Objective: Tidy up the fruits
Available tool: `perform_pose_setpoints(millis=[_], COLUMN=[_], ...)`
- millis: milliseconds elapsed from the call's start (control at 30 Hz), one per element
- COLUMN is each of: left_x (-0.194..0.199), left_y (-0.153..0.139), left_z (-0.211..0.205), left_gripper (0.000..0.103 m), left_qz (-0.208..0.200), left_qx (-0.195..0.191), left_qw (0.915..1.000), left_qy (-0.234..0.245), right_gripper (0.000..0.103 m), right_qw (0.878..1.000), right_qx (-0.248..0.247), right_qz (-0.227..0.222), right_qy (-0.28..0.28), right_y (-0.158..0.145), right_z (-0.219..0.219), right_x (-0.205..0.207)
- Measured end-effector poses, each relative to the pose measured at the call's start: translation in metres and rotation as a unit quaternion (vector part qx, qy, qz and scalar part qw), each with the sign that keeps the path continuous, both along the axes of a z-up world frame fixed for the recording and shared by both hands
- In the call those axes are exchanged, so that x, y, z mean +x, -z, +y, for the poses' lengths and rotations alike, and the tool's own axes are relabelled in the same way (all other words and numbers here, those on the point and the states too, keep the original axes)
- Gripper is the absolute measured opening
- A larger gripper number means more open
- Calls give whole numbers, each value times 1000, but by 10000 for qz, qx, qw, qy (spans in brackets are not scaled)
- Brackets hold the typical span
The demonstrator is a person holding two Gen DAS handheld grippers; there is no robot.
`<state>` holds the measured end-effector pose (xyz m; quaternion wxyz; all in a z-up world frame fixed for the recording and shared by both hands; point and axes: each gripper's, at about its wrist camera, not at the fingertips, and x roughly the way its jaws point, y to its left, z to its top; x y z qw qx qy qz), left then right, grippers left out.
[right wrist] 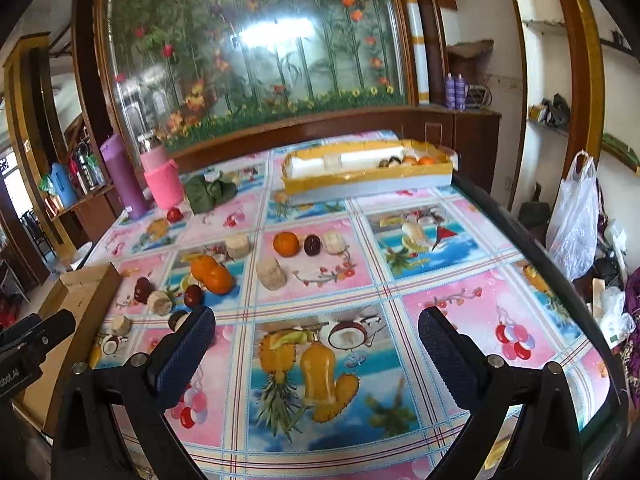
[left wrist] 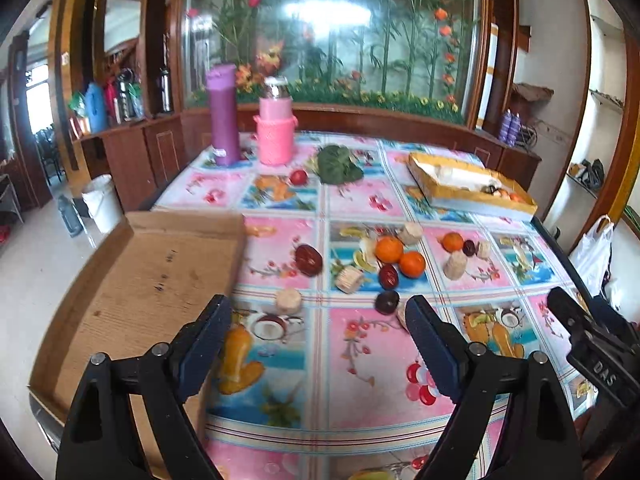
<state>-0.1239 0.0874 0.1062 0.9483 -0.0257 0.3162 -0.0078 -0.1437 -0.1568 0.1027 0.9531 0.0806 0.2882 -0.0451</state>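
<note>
Three oranges (left wrist: 389, 249) lie mid-table on the fruit-print cloth, mixed with several dark red fruits (left wrist: 308, 259) and beige cut chunks (left wrist: 349, 278). My left gripper (left wrist: 318, 312) hovers open over the cloth just short of them, with nothing between its fingers. Left of it lies a flat cardboard tray (left wrist: 148, 280). The right gripper (right wrist: 316, 318) is open too, over bare cloth, with the oranges (right wrist: 212, 274) ahead to its left. A yellow-rimmed box (right wrist: 360, 184) at the far right holds a few fruits (right wrist: 408, 160). Each gripper shows at the edge of the other's view.
A purple flask (left wrist: 222, 114), a pink flask (left wrist: 275, 128), a green leafy bundle (left wrist: 336, 164) and a small red fruit (left wrist: 298, 176) stand at the table's far side. A white plastic bag (right wrist: 572, 224) hangs beyond the right edge. A white bucket (left wrist: 102, 202) stands on the floor.
</note>
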Motion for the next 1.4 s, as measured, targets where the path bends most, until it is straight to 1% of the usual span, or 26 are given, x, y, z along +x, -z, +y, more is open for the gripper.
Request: perform_pose_setpoints(millis=[67,133,167,267,433,667,967,1267,1333,1367,1400], left_x=[-10,-18,-24,-33,-39,-37,-22,-17,-16,-16,-15], left_y=[-9,-15,-20,-27,-27,-20,-8,-7,-8,-9,-9], left_z=[7,13,17,24,36,41,35,21,18,18,17], left_gripper=[88,88,88,89,89,89,90,90,92,99,102], left_qz=[-202,-363,-486,-626,-595,-487,-387,-533,-572,-581,-584], left_qx=[11,15,25,60,-43,-121,-6,166,165,159,142], left_qw=[9998,9992,9985,9974,9969,9968,9972,9969,9968,9968,9967], left_qy=[-79,-172,-242,-365,-518,-616,-643,-546,-526,-531,-542], right_gripper=[103,103,103,103,103,103,103,103,103,103,103], right_qw=[9985,9959,9948,9939,9957,9952,9969,9981,9982,9983,9983], right_qx=[-333,-596,-666,-640,-499,-650,-512,-340,-305,-288,-265], right_qz=[-423,-657,-745,-867,-782,-709,-483,-317,-303,-294,-290], right_qy=[81,188,216,225,63,-191,-358,-415,-419,-424,-430], right_y=[-12,-20,-24,-29,-25,-17,-3,9,10,10,11], right_z=[13,22,26,31,34,48,46,36,34,33,32], right_x=[-17,-27,-30,-36,-43,-43,-31,-17,-16,-15,-15])
